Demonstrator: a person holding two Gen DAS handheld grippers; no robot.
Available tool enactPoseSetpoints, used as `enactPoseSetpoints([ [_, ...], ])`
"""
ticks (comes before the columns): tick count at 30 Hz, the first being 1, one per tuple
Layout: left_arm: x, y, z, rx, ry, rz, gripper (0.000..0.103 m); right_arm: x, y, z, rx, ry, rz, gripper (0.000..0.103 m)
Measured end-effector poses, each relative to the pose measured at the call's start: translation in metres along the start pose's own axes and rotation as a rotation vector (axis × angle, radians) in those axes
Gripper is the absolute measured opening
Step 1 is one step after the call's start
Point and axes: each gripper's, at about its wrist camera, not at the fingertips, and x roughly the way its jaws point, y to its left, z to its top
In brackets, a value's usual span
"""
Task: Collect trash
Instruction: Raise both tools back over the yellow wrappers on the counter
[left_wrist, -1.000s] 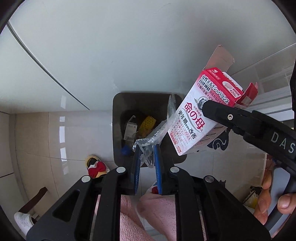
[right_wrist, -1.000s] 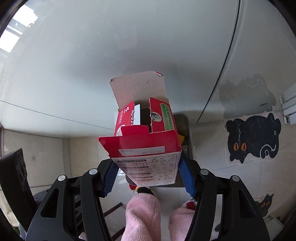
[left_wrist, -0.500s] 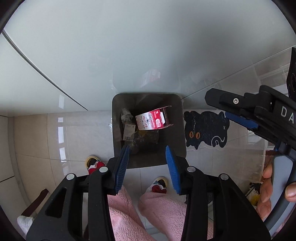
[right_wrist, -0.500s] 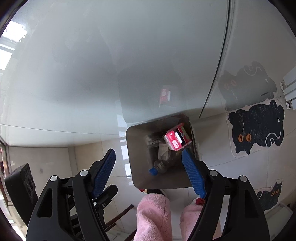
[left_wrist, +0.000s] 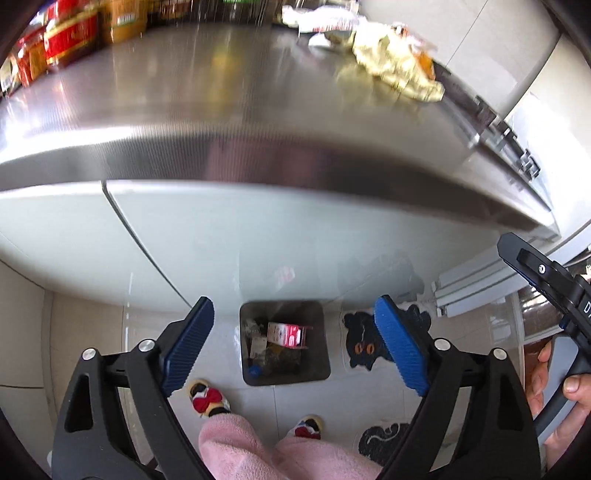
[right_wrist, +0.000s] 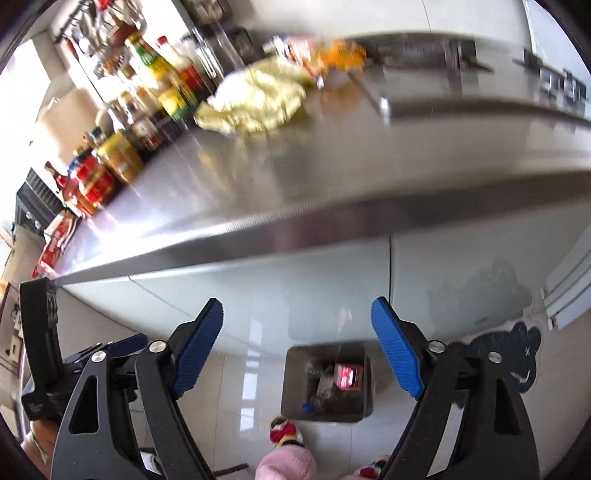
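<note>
A dark square bin (left_wrist: 321, 354) (right_wrist: 291, 384) stands on the floor against the cabinet front, far below both grippers. Inside it lies the red and white carton (left_wrist: 286, 334) (right_wrist: 347, 376) among other scraps. My left gripper (left_wrist: 293, 326) has its jaws opening wide, with nothing between them. My right gripper (right_wrist: 297, 328) is opening too and holds nothing. On the steel counter (left_wrist: 221, 110) (right_wrist: 332, 155) lies a crumpled pale yellow wrapper (left_wrist: 399, 70) (right_wrist: 255, 103) with more scraps behind it.
Bottles and jars (right_wrist: 140, 110) line the counter's far left, and red and yellow packets (left_wrist: 62, 33) sit there too. A stove (left_wrist: 513, 147) lies at the counter's right end. Black cat mats (left_wrist: 369, 343) (right_wrist: 517, 362) lie on the tiled floor. A person's pink-clad legs (left_wrist: 258, 446) stand before the bin.
Both grippers let go: the plastic wrapper and the carton dropped into the bin. Both then rose steeply with jaws spreading, and the counter top came into view.
</note>
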Motion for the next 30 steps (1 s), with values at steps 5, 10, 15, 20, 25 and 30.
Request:
enactPoseSetpoints([
  [5, -0.035, -0.019, 0.05, 0.035, -0.088, 0.0, 0.093, -0.013, 0.003, 0.048, -0.026, -0.082, -0.016, 0.089],
  [10, -0.044, -0.027, 0.099, 0.079, -0.146, 0.029, 0.093, 0.003, -0.002, 0.078, 0.017, -0.078, -0.022, 0.089],
  [15, -0.047, -0.027, 0.147, 0.082, -0.165, 0.031, 0.093, 0.028, 0.008, 0.099, -0.004, -0.028, -0.038, 0.089],
  [20, -0.044, -0.029, 0.203, 0.085, -0.182, 0.02, 0.093, 0.046, 0.021, 0.125, -0.022, -0.013, -0.046, 0.089],
  [25, -0.028, -0.031, 0.255, 0.092, -0.182, 0.011, 0.093, 0.062, 0.03, 0.145, -0.007, -0.011, -0.039, 0.089],
  [30, 0.001, -0.034, 0.295, 0.097, -0.162, 0.01, 0.093, 0.079, 0.036, 0.161, -0.014, -0.006, -0.039, 0.094],
])
